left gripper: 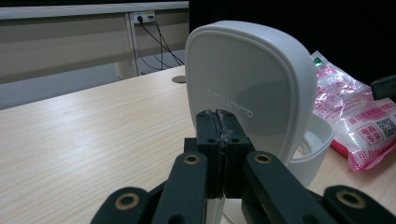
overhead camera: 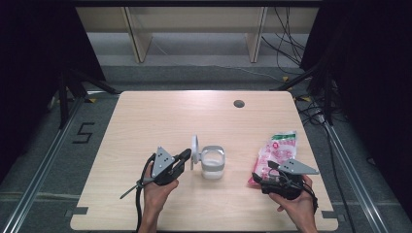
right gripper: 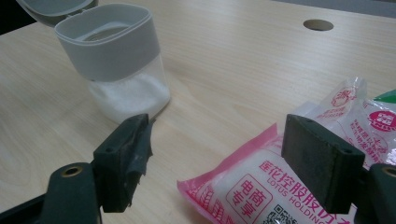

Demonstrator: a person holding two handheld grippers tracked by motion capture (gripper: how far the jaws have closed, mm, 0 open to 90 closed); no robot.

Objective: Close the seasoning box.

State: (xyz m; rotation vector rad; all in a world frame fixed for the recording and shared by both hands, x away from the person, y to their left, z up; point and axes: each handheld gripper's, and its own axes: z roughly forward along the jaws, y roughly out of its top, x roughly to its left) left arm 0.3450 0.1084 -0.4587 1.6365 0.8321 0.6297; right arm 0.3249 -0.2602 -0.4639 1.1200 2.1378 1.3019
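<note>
Probably a lab: dark curtains [overhead camera: 29, 58], floor rails [overhead camera: 39, 165], loose cables [overhead camera: 286, 43].

So the left hand-held gripper [left gripper: 219, 135] covers the bottom edge of the white lid [left gripper: 247, 79], and its pads sit so tight together you can't see if the rim is actually between them. The embossed lettering on that lid is too faint to read. Right of the lid, the pink bag [left gripper: 359, 116] runs off the frame edge, small print on it unreadable.

High view overhead — gripper views tabletop-close
</note>
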